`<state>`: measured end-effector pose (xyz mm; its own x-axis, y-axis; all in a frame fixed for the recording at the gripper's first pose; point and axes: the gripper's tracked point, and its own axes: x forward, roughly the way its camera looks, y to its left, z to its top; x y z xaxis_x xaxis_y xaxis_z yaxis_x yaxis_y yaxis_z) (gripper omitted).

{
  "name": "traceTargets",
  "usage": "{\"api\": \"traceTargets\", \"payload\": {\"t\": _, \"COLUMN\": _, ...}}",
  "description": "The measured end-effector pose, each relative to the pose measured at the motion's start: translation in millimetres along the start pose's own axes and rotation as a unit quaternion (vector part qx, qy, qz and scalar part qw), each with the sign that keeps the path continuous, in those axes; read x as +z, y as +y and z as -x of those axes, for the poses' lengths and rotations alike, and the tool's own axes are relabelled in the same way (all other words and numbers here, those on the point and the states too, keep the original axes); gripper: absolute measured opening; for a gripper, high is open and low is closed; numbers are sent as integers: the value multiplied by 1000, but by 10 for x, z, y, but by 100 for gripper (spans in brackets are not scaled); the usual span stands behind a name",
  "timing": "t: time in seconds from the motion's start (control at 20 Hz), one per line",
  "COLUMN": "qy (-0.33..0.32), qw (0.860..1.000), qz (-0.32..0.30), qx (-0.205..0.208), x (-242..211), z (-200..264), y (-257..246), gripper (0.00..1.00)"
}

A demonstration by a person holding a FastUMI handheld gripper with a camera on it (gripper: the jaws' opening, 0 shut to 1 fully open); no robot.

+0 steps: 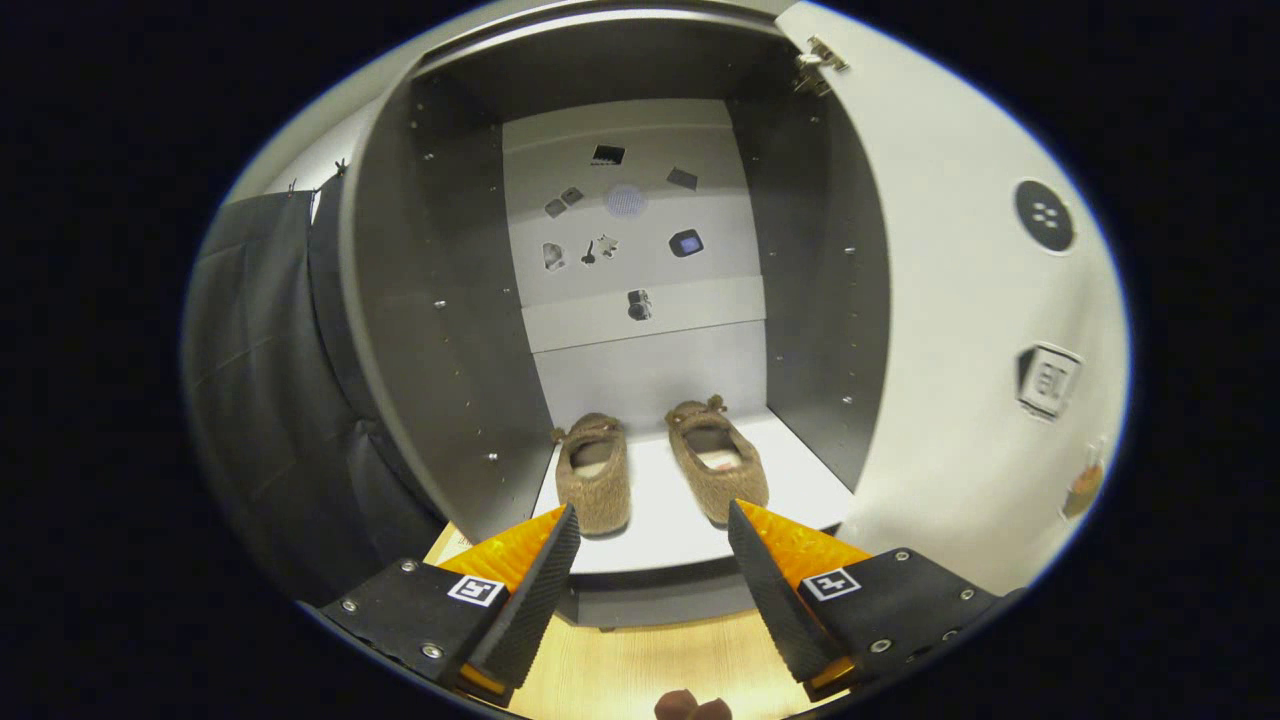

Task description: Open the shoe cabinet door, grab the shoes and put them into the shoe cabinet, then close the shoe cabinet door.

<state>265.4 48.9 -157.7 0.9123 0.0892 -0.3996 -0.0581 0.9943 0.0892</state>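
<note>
Gripper camera faces open cabinet [640,250] interior (close).

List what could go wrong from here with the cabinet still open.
1. The white cabinet door stands wide open; swinging it shut could clip the open tool, whose fingers sit apart just before the shelf.
2. The two brown woolly slippers lie close to the front edge of the white shelf, so the closing door might catch their heels.

Gripper [652,525]: fingers spread wide, holding nothing.
Shoes: left shoe [594,472] and right shoe [716,459] side by side on the cabinet floor [668,520], at 12 o'clock just beyond the fingertips.
Cabinet door [960,330]: swung open, at 2 o'clock.
Back panel [630,230]: small stickers.
</note>
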Motion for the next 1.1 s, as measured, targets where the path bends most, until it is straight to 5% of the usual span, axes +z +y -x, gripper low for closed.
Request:
{"api": "traceTargets", "payload": {"t": 0.55, "qy": -37, "qw": 998, "qz": 10, "qx": 44, "x": -262, "z": 1572, "y": -249, "gripper": 94}}
{"api": "traceTargets", "payload": {"t": 1.1, "qy": -47, "qw": 991, "qz": 2, "qx": 122, "x": -597, "z": 2699, "y": -1272, "gripper": 93}}
